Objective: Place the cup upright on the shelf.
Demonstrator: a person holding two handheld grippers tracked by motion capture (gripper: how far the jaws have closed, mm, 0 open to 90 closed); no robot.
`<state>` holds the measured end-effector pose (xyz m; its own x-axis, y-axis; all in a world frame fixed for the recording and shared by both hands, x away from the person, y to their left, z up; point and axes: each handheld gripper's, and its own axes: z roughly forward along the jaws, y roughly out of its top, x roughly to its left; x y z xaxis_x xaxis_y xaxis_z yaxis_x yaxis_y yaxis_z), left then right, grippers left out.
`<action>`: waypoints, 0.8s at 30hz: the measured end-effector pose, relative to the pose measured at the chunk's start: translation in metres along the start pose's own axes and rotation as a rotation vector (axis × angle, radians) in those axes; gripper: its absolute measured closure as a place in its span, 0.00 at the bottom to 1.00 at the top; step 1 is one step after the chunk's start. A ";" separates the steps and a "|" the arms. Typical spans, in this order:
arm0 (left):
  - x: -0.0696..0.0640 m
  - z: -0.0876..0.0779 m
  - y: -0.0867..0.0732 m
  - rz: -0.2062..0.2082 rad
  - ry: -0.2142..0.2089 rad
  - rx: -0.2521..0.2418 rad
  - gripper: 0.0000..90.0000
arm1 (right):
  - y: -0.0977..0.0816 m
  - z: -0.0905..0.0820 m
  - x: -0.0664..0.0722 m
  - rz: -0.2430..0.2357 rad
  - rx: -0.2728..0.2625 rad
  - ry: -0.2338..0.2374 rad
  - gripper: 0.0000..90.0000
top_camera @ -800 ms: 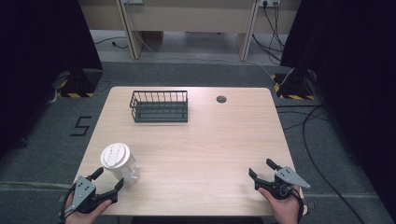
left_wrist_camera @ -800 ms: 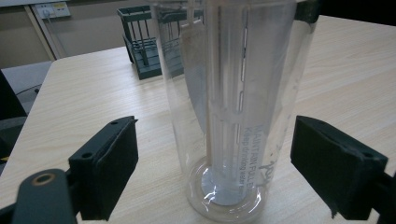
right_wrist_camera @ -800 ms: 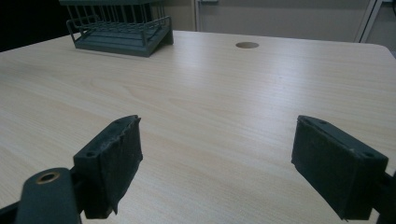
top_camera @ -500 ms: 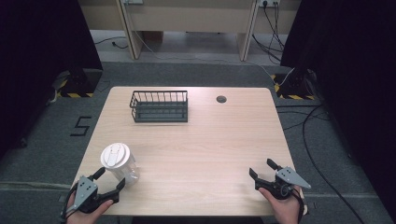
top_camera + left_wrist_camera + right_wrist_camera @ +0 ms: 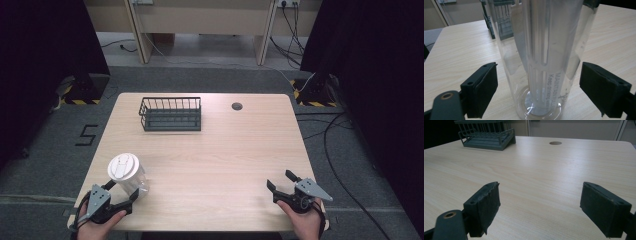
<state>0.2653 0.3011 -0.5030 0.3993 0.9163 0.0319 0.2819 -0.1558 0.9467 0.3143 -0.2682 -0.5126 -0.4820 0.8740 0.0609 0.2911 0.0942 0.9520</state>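
Note:
A clear plastic cup [image 5: 127,175] with a white lid stands upright near the table's front left corner. In the left gripper view the cup [image 5: 541,57] rises between the two black jaws, with a gap on each side. My left gripper [image 5: 121,195] is open around the cup's base, not touching it. My right gripper [image 5: 281,181] rests open at the front right of the table, with only bare wood between its jaws [image 5: 540,207]. A dark wire basket [image 5: 171,114] sits at the back left of the table.
The wooden table [image 5: 220,150] has a round cable hole [image 5: 237,106] at the back right. The basket [image 5: 486,135] lies far ahead of the right gripper. Cables run over the grey floor to the right of the table.
My left gripper has edged slightly forward so its jaws straddle the cup. The right gripper has not moved.

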 end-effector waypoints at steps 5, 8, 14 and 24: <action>0.001 0.007 0.003 0.006 -0.004 -0.002 0.16 | 0.000 0.000 0.000 -0.001 0.000 -0.001 0.19; 0.002 0.011 0.005 0.009 -0.011 -0.012 0.16 | 0.000 0.000 0.000 0.000 0.001 0.001 0.19; 0.002 0.019 0.008 0.013 -0.021 -0.021 0.16 | 0.000 0.000 0.000 0.000 0.003 0.001 0.19; 0.004 0.021 0.006 0.002 -0.038 -0.043 0.18 | 0.000 0.001 -0.001 0.000 0.010 0.004 0.19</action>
<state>0.2870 0.2962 -0.5044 0.4331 0.9011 0.0223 0.2432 -0.1406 0.9597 0.3156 -0.2681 -0.5125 -0.4849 0.8723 0.0622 0.2993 0.0987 0.9490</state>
